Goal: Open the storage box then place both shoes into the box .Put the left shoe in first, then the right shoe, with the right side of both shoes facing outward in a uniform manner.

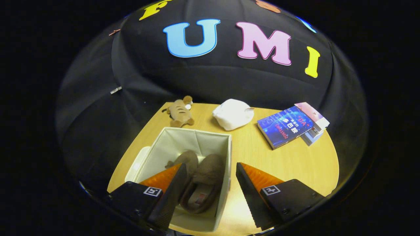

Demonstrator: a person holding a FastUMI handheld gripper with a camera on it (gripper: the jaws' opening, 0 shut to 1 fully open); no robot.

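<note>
Tool (210, 177) spread above box (226, 154) (both shoes (205, 183) inside).

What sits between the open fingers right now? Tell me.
In the gripper view, a brown shoe inside the open storage box lies between the fingers; they touch nothing.

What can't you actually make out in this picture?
- Far shoe in the storage box: mostly hidden behind one finger of the open tongs, gripper view.
- Near shoe: which side faces outward is unclear.
- White lid: mostly hidden behind the box.
- Second book: largely covered by the blue book.
- White bundle: too shapeless to identify.
</note>
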